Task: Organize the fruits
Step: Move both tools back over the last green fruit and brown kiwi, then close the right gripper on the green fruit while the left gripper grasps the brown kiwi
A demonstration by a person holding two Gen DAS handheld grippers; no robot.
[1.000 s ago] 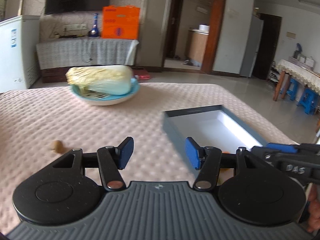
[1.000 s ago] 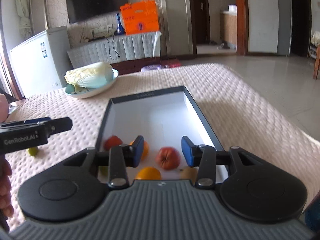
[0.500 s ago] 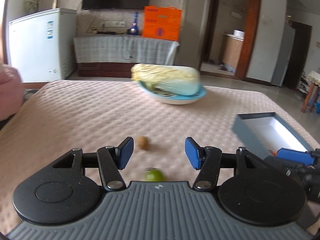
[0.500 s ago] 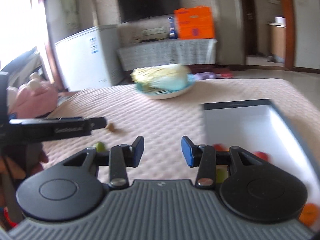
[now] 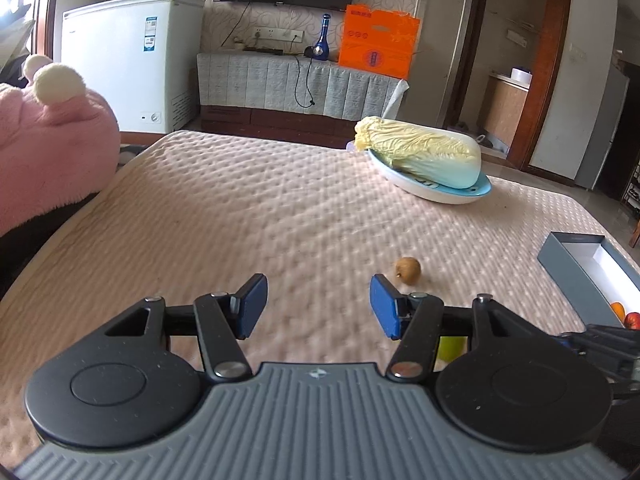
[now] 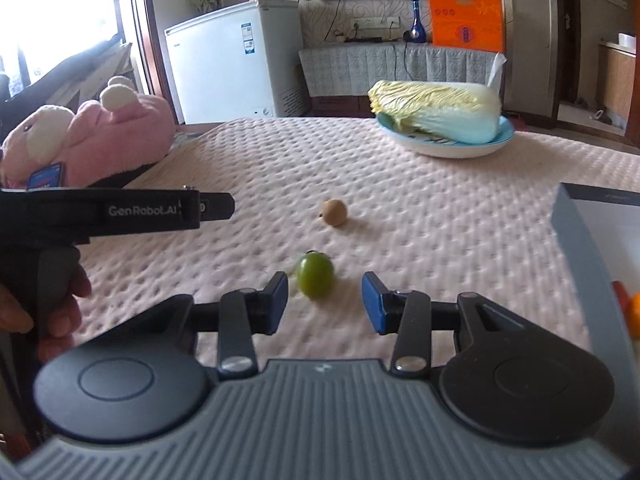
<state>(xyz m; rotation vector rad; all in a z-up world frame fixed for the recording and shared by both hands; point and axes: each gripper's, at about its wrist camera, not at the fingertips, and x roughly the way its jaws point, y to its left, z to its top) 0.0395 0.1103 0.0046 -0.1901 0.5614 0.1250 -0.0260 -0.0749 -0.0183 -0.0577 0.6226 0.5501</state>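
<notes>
A small green fruit (image 6: pixel 315 274) lies on the pink quilted table just ahead of my right gripper (image 6: pixel 325 304). It sits close to the left fingertip, and the open jaws do not touch it. A small brown fruit (image 6: pixel 335 213) rests a little farther out. In the left wrist view my left gripper (image 5: pixel 318 306) is open and empty over bare cloth. The brown fruit (image 5: pixel 408 270) lies just beyond its right finger, and the green fruit (image 5: pixel 452 348) shows partly behind that finger. The grey box (image 5: pixel 592 272) at the right holds an orange (image 5: pixel 618 310) and a red fruit (image 5: pixel 632 320).
A napa cabbage (image 6: pixel 436 112) lies on a blue plate (image 6: pixel 448 148) at the table's far side. A pink plush toy (image 6: pixel 92 140) sits at the left edge. A hand (image 6: pixel 60 312) holds the left gripper's body (image 6: pixel 120 212) to the left. The grey box's wall (image 6: pixel 592 248) stands at the right.
Both grippers have swung left, away from the box and toward the loose fruits. The green fruit now lies at the right gripper's fingertips. Neither gripper's opening has visibly changed.
</notes>
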